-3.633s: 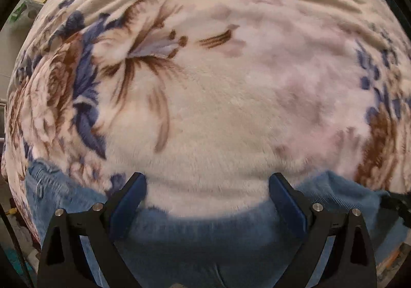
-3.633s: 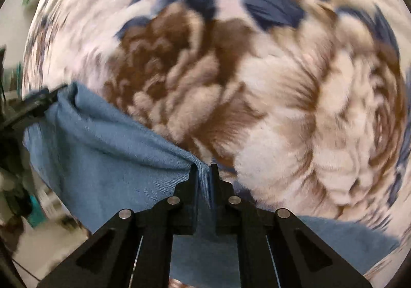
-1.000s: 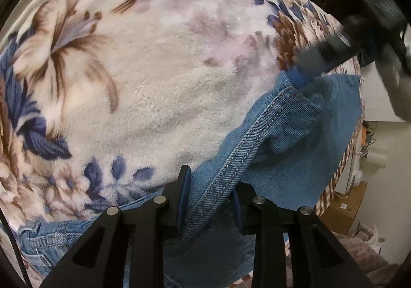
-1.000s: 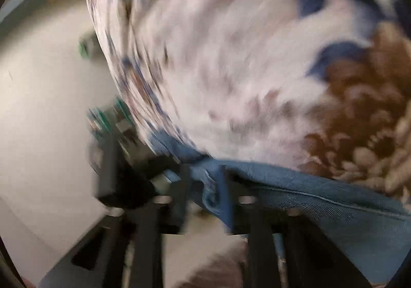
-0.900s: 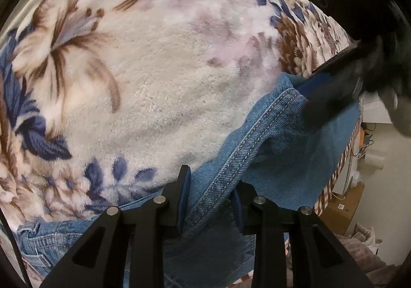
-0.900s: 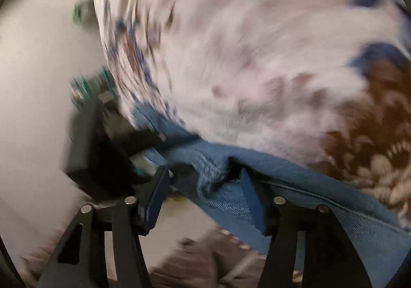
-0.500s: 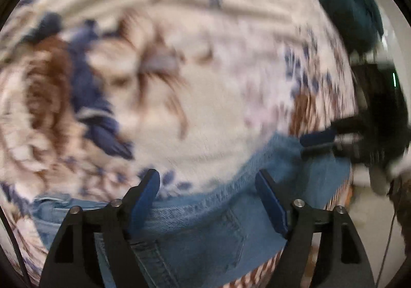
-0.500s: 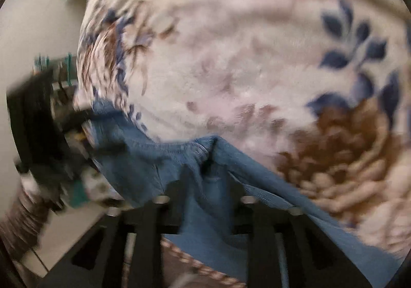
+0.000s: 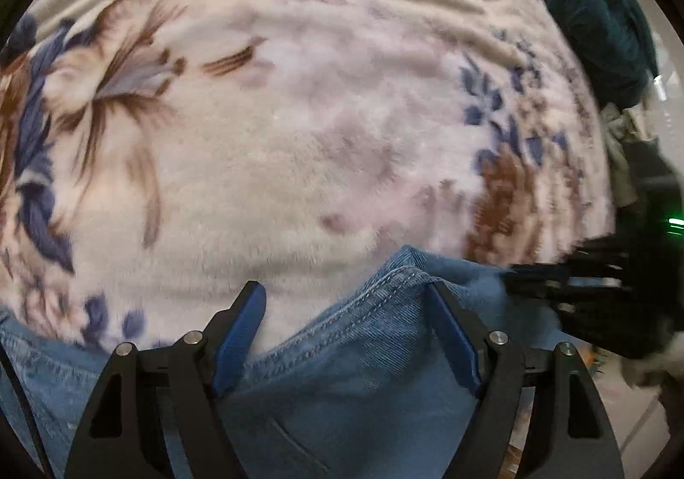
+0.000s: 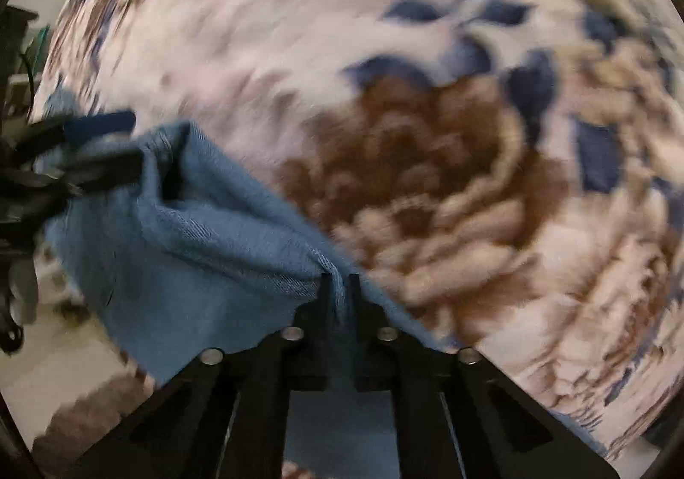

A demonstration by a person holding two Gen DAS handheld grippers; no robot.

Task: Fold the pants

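Observation:
The blue denim pants (image 9: 342, 385) lie at the near edge of a floral fleece blanket (image 9: 299, 137). My left gripper (image 9: 346, 329) is open, its blue pads on either side of a stitched hem edge of the pants. My right gripper (image 10: 337, 291) is shut on a fold of the pants (image 10: 192, 265) and holds it against the blanket (image 10: 427, 137). The right gripper also shows blurred in the left wrist view (image 9: 568, 278), at the pants' right edge. The left gripper shows blurred in the right wrist view (image 10: 89, 145), at the pants' far left.
A dark teal cloth (image 9: 590, 17) lies at the blanket's far right corner. Floor shows beyond the bed edge (image 10: 55, 372) at lower left of the right wrist view. The blanket is creased near its far side.
My left gripper has let go of the hem and opened wide. My right gripper opened briefly, then shut again on a fold of the pants; both views shifted along the bed edge.

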